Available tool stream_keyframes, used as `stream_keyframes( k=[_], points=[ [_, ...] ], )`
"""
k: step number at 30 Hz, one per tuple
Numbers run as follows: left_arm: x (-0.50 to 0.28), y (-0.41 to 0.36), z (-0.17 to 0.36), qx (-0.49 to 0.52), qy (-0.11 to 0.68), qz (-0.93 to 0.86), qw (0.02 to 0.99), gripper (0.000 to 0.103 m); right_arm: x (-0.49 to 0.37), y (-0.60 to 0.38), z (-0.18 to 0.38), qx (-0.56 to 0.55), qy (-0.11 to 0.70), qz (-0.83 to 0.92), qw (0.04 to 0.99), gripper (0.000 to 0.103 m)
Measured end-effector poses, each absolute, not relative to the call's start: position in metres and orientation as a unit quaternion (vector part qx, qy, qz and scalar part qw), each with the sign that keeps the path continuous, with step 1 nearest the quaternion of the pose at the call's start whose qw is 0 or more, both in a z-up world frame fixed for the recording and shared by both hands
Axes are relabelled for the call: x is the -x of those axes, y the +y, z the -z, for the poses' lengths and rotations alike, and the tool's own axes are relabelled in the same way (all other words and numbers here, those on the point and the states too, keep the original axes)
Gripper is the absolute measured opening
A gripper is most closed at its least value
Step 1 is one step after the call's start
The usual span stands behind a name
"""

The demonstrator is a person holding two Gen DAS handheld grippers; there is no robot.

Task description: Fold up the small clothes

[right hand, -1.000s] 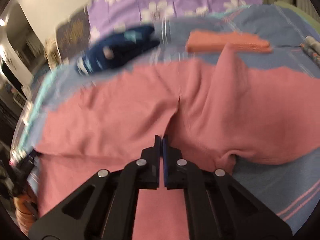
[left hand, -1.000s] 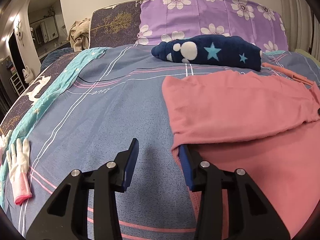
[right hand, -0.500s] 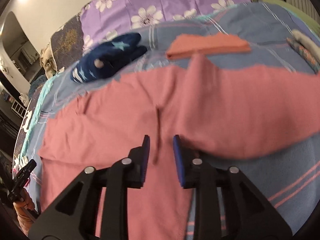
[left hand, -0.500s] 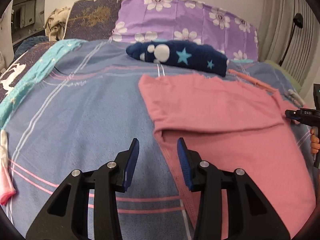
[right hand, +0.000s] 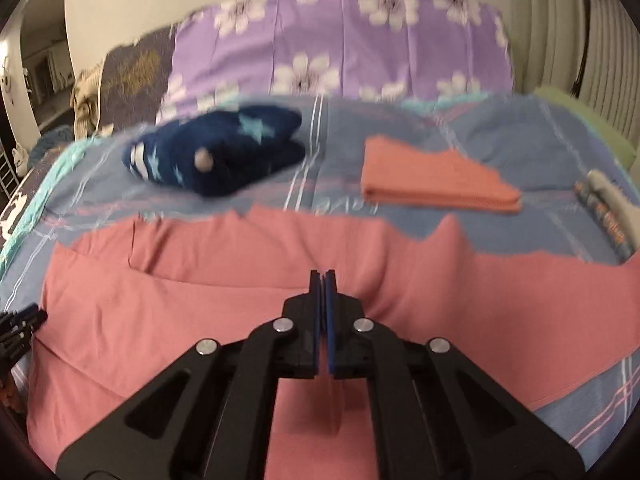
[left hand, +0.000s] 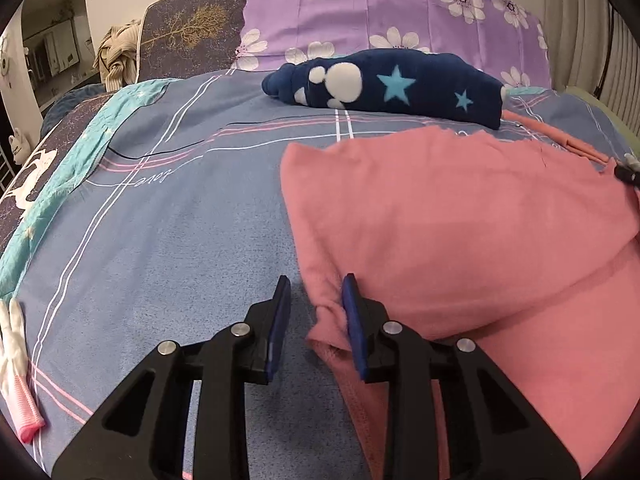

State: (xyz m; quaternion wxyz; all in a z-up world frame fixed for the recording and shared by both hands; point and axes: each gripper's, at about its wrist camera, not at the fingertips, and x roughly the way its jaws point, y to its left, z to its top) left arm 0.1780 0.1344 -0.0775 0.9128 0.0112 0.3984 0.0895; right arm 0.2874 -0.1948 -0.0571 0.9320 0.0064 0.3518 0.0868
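Looking thru the left wrist cam, I had the left gripper (left hand: 314, 300) low-centre in frame, jaws apart, w/ the bunched corner of the pink fleece-like garment (left hand: 460, 220) sitting between them, fabric touching the right-hand pad but not clamped. That garment lay spread over the centre and right of frame on the blue-grey plaid bedsheet (left hand: 160, 240), its upper layer doubled over the lower one.

On the right wrist cam the right gripper (right hand: 323, 280) sat centre frame, pads pressed together. I couldn't tell if cloth was pinched between them; the pic was blurry and the pink garment (right hand: 200, 300) ran right under the tips.

Handling, my guess: light, soft, floppy, a bit grippy. It wouldn't hold shape, so it'd sag and drag on the sheet if lifted from one point only. Best hold looked like the rolled corner at the left jaws plus the matching edge on the far side, pinching both layers together so the fold didn't slide apart.

Upper frame in both views: a navy star-print fleece bundle (left hand: 392, 84) near the purple floral pillow (left hand: 380, 12). A folded salmon cloth (right hand: 436, 180) lay upper right in the right cam, well apart from the pink one.
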Motion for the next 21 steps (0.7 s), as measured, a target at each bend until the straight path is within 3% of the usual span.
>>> stream_keyframes(
  k=[4,9,12,14,16,17,18,19,21],
  points=[
    [-0.178,0.130,0.078,-0.028,0.394,-0.102,0.913,0.031,-0.317,-0.204,0.087,-0.014,0.427,-0.072,0.901,0.003],
    [-0.173,0.143,0.068,0.021,0.380,-0.084,0.921,0.040,-0.294,-0.229,0.082,-0.078,0.413,-0.088,0.903,0.031],
    [-0.183,0.162,0.056,0.076,0.368,-0.079,0.923,0.043,-0.269,-0.222,0.067,-0.064,0.401,-0.151,0.901,0.031],
    [-0.201,0.167,0.051,0.077,0.364,-0.083,0.925,0.052,-0.258,-0.212,0.065,-0.054,0.410,-0.197,0.889,0.031],
    [-0.227,0.169,0.054,0.076,0.376,-0.088,0.919,0.052,-0.254,-0.200,0.075,-0.045,0.430,-0.211,0.876,0.031],
    [-0.237,0.169,0.058,0.080,0.385,-0.085,0.915,0.046,-0.252,-0.194,0.084,-0.034,0.440,-0.200,0.875,0.031],
    [-0.246,0.167,0.061,0.079,0.393,-0.077,0.913,0.029,-0.256,-0.190,0.092,-0.024,0.449,-0.184,0.874,0.027],
    [-0.253,0.164,0.064,0.067,0.401,-0.074,0.911,0.002,-0.257,-0.189,0.102,-0.016,0.456,-0.171,0.873,0.026],
    [-0.254,0.158,0.067,0.023,0.386,-0.111,0.916,0.002,-0.251,-0.188,0.108,-0.019,0.429,-0.174,0.886,0.027]
  ],
)
